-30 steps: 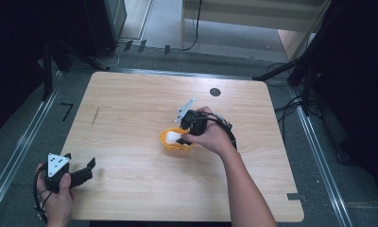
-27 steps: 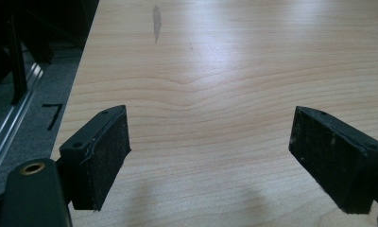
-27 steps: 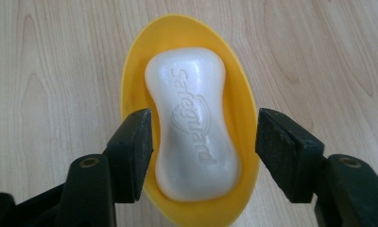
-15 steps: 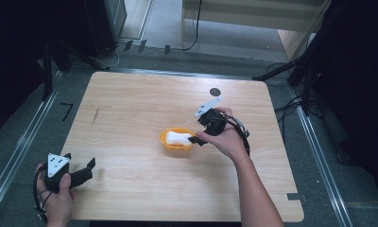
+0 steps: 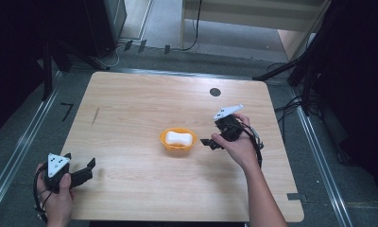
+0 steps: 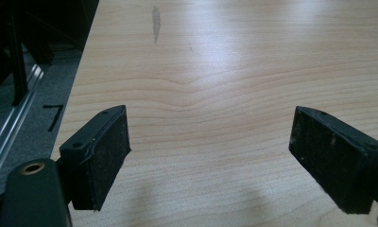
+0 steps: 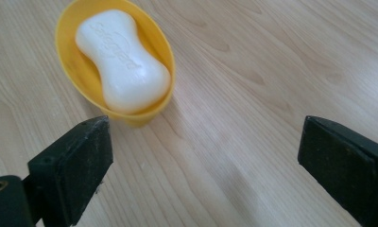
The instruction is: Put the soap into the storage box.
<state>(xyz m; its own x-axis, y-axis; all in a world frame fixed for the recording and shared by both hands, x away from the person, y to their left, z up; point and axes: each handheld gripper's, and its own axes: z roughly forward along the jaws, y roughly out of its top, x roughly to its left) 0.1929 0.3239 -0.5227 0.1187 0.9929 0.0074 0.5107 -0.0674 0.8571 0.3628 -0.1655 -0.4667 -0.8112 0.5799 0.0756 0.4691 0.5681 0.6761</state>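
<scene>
Soap point(image 5: 178, 138) lies in the yellow dish point(image 5: 178, 147) at mid-desk point(image 5: 130, 109) — placement judged complete. Right gripper point(image 5: 207, 143), just beside the dish toward the right edge, has just been opening; its fingers stand wide, nothing between them. Left gripper point(image 5: 89, 166) rests near the front-left corner — fingers wide, empty; only withdrawal appears left.

**Soap bar lying in its yellow dish**

I see a white soap bar point(image 5: 178, 138) with a narrow waist and raised letters on its top face. It lies flat inside a small yellow oval dish point(image 5: 164, 143) and covers most of the dish floor. The dish stands upright near the middle of the wooden table point(image 5: 130, 104).
</scene>
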